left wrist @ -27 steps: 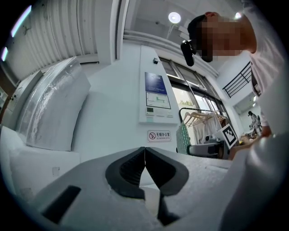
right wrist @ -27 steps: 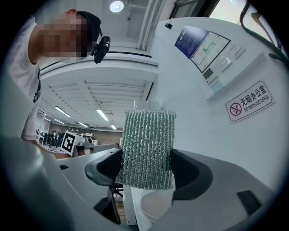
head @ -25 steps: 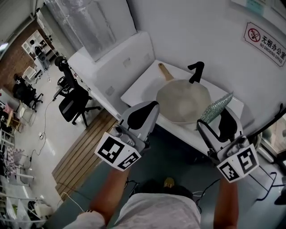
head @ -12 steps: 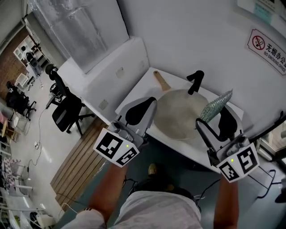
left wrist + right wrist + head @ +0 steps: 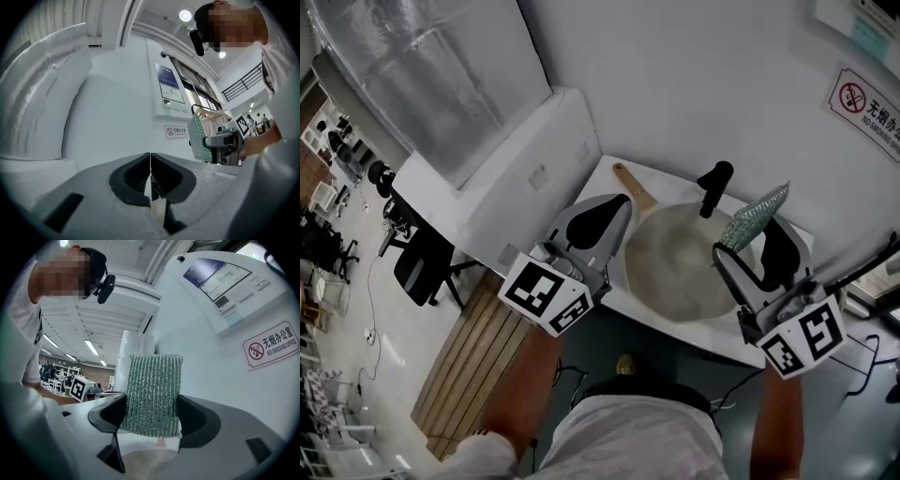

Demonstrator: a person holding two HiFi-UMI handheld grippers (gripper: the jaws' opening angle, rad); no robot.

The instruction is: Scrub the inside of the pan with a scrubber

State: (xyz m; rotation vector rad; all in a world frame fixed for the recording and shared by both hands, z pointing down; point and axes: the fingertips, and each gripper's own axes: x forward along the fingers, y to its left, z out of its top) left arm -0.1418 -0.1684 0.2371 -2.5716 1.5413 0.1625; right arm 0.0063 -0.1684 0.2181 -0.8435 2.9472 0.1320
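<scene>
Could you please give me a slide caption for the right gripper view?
Right gripper clamping a green mesh scrubber between its two jaws.

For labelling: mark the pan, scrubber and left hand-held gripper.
pan (image 5: 680, 262), head view, inner bottom.
scrubber (image 5: 153, 394), right gripper view, mesh middle.
left hand-held gripper (image 5: 150, 158), left gripper view, closed fingertips.

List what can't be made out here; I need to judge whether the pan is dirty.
Head view: pan surface too small to show dirt.
Head view: pan's right rim hidden behind the right gripper and its scrubber.
Both gripper views: aimed up at the wall, so no pan in frame.
</scene>
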